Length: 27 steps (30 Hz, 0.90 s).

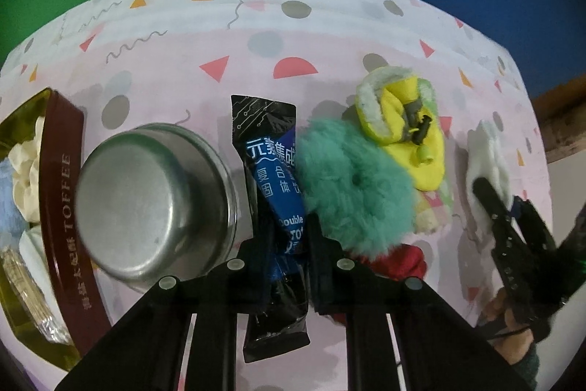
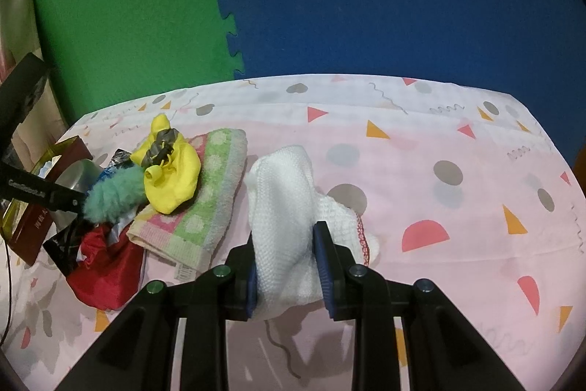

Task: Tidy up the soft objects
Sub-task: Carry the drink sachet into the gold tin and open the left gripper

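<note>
My left gripper (image 1: pixel 289 237) points steeply down, its fingers (image 1: pixel 318 244) pinching the blue-and-black sachet (image 1: pixel 273 185) that lies lengthwise between them on the tabletop (image 1: pixel 329 35), wedged between the upturned steel bowl (image 1: pixel 154 204) on its left and the teal fluffy scrunchie (image 1: pixel 351 182) on its right. I judge the sachet is being taken out because it is no soft thing and sits in the way of the heap. My right gripper (image 2: pixel 287 266) has its fingers (image 2: pixel 322 244) clamped on the white knitted cloth (image 2: pixel 282 193), which bunches up between the pads and spills toward the far side, its near part lifted off the pink patterned cover. Left of it lies the green-and-pink towel (image 2: pixel 216 185) with a yellow balloon-like piece (image 2: pixel 172 178) on top and a red cloth (image 2: pixel 106 277) nearer me. The toffee tin (image 1: pixel 62 200) at the far left already holds pale soft items, so that looks like the cloth's destination.
</note>
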Motion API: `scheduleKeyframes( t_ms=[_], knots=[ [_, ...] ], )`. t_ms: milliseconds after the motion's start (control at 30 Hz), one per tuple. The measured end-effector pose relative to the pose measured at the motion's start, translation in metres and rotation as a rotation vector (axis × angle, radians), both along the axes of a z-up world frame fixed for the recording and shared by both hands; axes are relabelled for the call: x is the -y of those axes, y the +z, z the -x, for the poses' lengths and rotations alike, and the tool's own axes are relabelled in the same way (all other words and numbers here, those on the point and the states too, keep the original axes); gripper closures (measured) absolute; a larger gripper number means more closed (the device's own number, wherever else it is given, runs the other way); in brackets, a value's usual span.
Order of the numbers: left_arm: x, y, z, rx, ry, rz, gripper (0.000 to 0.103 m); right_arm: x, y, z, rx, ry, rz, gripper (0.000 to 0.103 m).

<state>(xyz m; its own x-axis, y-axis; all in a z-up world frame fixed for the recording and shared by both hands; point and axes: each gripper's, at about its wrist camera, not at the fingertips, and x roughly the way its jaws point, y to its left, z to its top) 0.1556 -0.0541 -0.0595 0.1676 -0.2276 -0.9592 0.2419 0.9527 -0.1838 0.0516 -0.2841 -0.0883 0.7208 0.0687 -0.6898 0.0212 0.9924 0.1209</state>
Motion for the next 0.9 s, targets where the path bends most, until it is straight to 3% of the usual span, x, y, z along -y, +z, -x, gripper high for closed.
scheduleKeyframes(
  t_ms=[267,500,800,867,900],
  knots=[
    [-0.009,0.016,0.032,0.0,-0.05,0.047,0.089,0.002,-0.001,-0.001,-0.003,0.001,-0.007,0.076],
    [-0.005,-0.004,0.066,0.013,-0.142,-0.026,0.089,0.001,-0.001,-0.001,-0.003,0.0,-0.008,0.076],
    [-0.005,-0.017,0.063,0.059,-0.135,-0.091,0.077,0.001,-0.001,-0.001,-0.002,0.0,-0.009,0.076],
    [-0.004,-0.019,0.062,0.079,-0.133,-0.112,0.079,0.001,-0.001,-0.001,-0.002,0.0,-0.008,0.076],
    [-0.004,-0.018,0.061,0.084,-0.133,-0.117,0.084,0.001,-0.001,-0.001,-0.003,0.0,-0.008,0.076]
  ],
)
